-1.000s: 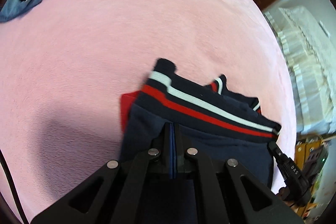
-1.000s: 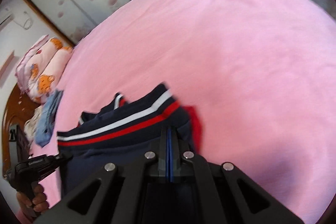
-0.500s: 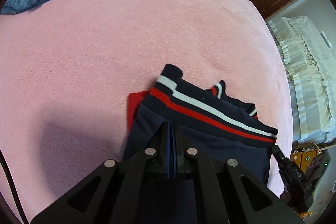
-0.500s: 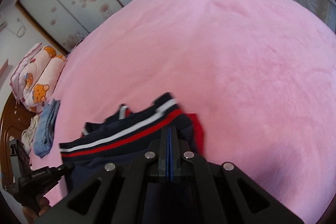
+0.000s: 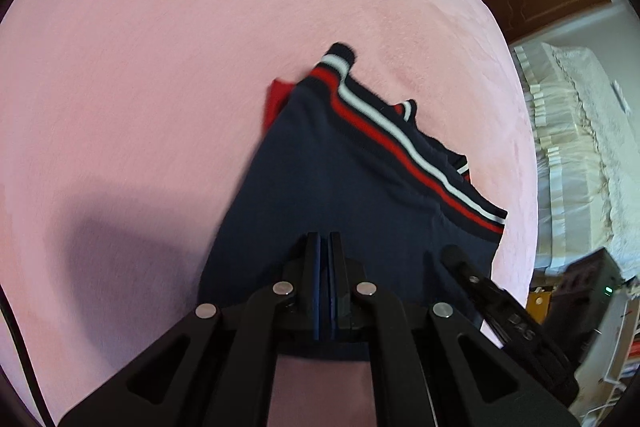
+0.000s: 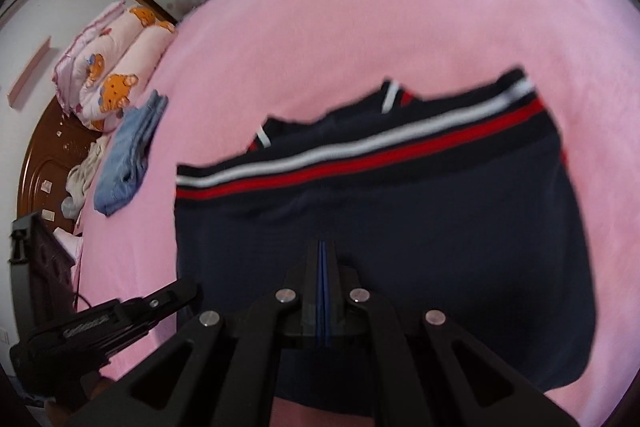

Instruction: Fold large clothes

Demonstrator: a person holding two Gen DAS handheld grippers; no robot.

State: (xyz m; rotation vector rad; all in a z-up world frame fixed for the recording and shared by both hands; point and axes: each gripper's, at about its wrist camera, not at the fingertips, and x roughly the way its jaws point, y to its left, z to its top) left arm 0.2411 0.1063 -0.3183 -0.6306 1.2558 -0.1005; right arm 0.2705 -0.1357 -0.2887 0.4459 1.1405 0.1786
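Navy garment (image 5: 344,187) with red-white striped hem lies folded on the pink bedspread (image 5: 160,67), near its closer edge. Left gripper (image 5: 325,247) and right gripper (image 6: 322,251) both have jaws fully together; whether they pinch the near fabric edge is unclear. Judgement: keep both hands level and moving in step so the fold stays square, with hem stripes aligned.

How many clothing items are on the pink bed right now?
2 clearly: the navy striped garment just ahead of both tools, and folded blue jeans at the bed's far edge near the pillows. The pale bundle beside the jeans may be more clothing.
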